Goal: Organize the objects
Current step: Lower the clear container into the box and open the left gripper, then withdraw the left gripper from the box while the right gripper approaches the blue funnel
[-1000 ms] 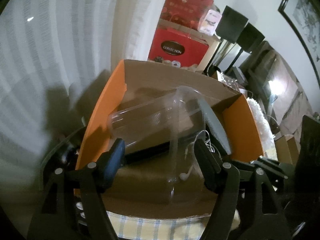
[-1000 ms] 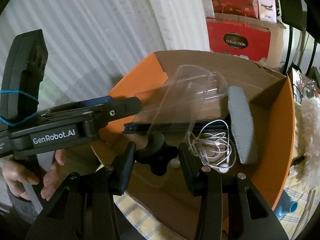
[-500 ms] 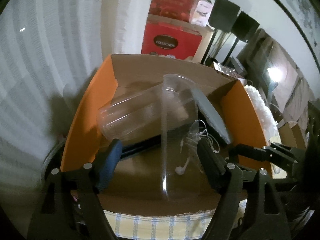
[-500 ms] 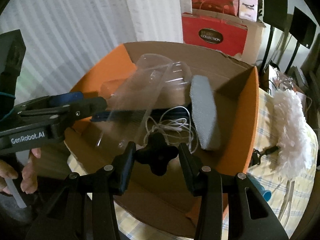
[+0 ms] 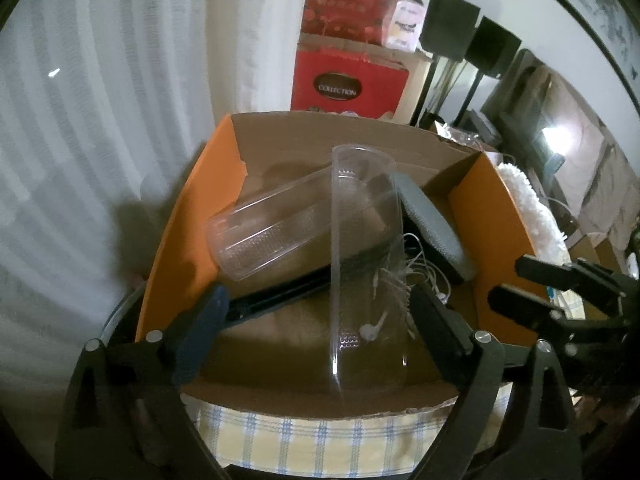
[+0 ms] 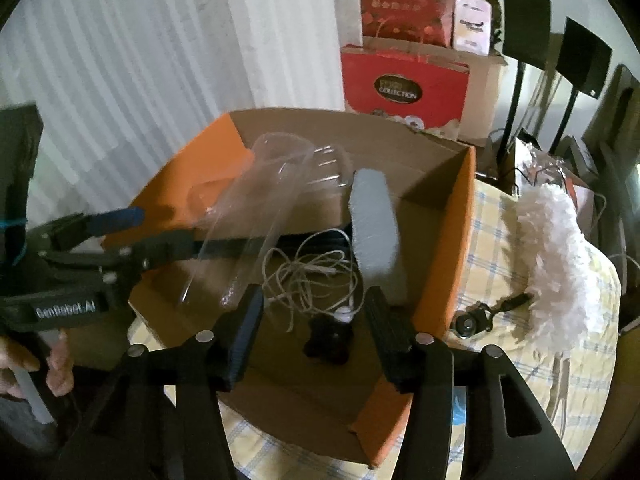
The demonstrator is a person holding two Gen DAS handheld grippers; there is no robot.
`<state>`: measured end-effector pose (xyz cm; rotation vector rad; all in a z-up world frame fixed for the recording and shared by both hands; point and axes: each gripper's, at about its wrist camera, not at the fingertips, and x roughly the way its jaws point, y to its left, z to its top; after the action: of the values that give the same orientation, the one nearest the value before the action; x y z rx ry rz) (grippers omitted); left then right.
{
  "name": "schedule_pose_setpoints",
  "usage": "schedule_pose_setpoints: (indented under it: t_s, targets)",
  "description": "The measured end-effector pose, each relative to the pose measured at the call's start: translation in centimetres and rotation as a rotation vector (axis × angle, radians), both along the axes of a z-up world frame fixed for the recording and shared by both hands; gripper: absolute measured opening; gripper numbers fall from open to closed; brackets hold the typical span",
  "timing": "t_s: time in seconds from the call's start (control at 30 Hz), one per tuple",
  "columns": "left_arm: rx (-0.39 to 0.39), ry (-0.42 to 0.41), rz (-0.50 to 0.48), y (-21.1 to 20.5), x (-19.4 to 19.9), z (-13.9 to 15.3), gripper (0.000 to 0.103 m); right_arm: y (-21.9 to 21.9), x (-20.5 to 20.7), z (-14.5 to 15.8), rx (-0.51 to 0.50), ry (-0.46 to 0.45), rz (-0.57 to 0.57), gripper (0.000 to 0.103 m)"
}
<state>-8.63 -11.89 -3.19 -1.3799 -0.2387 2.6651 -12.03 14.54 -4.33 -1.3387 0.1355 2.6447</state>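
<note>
Clear plastic cups point(image 5: 362, 264) and a black star-shaped knob point(image 6: 329, 338) now lie in the orange cardboard box point(image 5: 188, 216), both released as my left tool point(image 5: 316, 320) and right tool point(image 6: 314, 334) just spread apart, empty.

We look from both wrist cameras steeply down, from close above the near edge of the cardboard box point(image 5: 400, 148) point(image 6: 444, 236). Our left view looks in from the box's left, our right view from the right. Both views share its inside and the red gift box point(image 5: 348, 84) point(image 6: 404, 84) behind.
</note>
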Motion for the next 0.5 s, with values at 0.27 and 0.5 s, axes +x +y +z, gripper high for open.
schedule_pose_setpoints:
  t_s: [0.27,0.5]
  targets:
    - [-0.007,0.040,0.015,0.3,0.9,1.2,0.102,1.1,1.3,1.4,-0.022,0.048,-0.070,0.073]
    - [-0.004,0.064,-0.018,2.0,1.8,2.1,0.102,1.9,3.0,2.4,0.017,0.085,-0.119,0.085]
